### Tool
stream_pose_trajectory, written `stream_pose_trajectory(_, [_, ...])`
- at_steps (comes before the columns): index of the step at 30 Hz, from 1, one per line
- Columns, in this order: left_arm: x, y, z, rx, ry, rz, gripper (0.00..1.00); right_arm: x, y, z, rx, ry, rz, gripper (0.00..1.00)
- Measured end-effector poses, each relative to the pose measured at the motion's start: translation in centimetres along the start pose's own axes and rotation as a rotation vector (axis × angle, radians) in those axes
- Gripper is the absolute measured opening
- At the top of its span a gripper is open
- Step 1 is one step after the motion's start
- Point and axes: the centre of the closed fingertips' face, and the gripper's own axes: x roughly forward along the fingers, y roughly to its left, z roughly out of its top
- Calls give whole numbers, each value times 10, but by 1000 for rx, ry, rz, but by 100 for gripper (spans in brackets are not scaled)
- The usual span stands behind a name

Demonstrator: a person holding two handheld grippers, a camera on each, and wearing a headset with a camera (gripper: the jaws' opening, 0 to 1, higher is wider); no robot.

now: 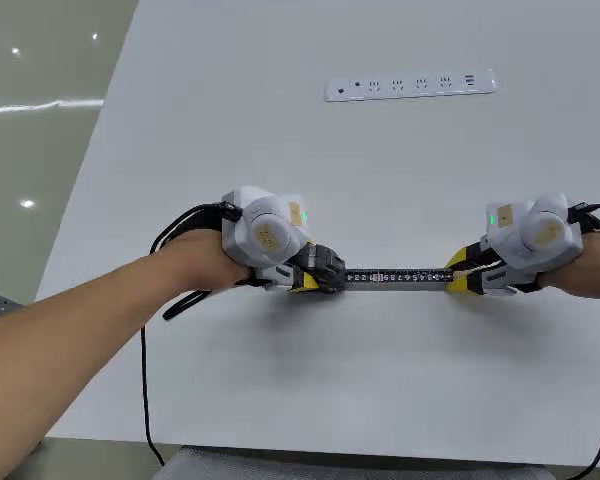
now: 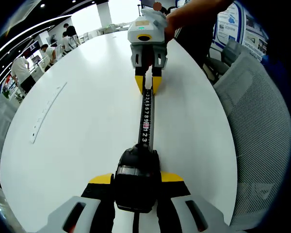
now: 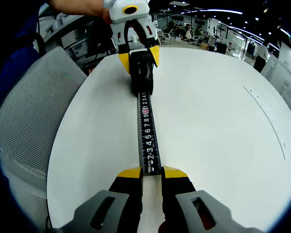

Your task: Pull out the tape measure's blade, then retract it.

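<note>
Along the table's near edge, head view: tape measure case [image 1: 326, 270] and its blade [image 1: 398, 276] strung between the left gripper [image 1: 308, 273] and the right gripper [image 1: 462, 272], parallel to that edge of the white table [image 1: 280, 130].
Left jaws, head view: yellow-tipped, clamped on the black tape measure case, one tip on each side.
Right jaws, head view: drawn narrow, pinching the blade's free end.
Blade, head view: out of the case to the right, numbered face up, straight, low over the tabletop. Touching it or not, cannot tell.
Far side, head view: white power strip [image 1: 410, 86] toward the far edge, well apart from both grippers; black cable [image 1: 145, 380] hanging past the near edge.
Own jaws, left gripper view: tape measure case held tight between the two yellow tips at the bottom.
Blade, left gripper view: runs straight ahead from the case to the right gripper, whose tips close on its end — one numeral partway along is red.
Surroundings, left gripper view: power strip off to the left near a table edge; mesh chair [image 2: 254, 126] beyond the right-hand edge; people [image 2: 24, 68] in the background.
Own jaws, right gripper view: nearly closed on the blade's end, which sits in the slim gap between the yellow tips.
Far end, right gripper view: tape measure case gripped by the left gripper, just inside the table edge — mesh chair beyond that edge, to the left.
Right side, right gripper view: power strip lying along the table's right-hand edge, well apart from the blade.
</note>
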Motion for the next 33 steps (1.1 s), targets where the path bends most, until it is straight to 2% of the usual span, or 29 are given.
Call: stream_pose_trajectory(33, [0,1,1,-9,3,0,29,-36,-11,-46,31,46,-17,10])
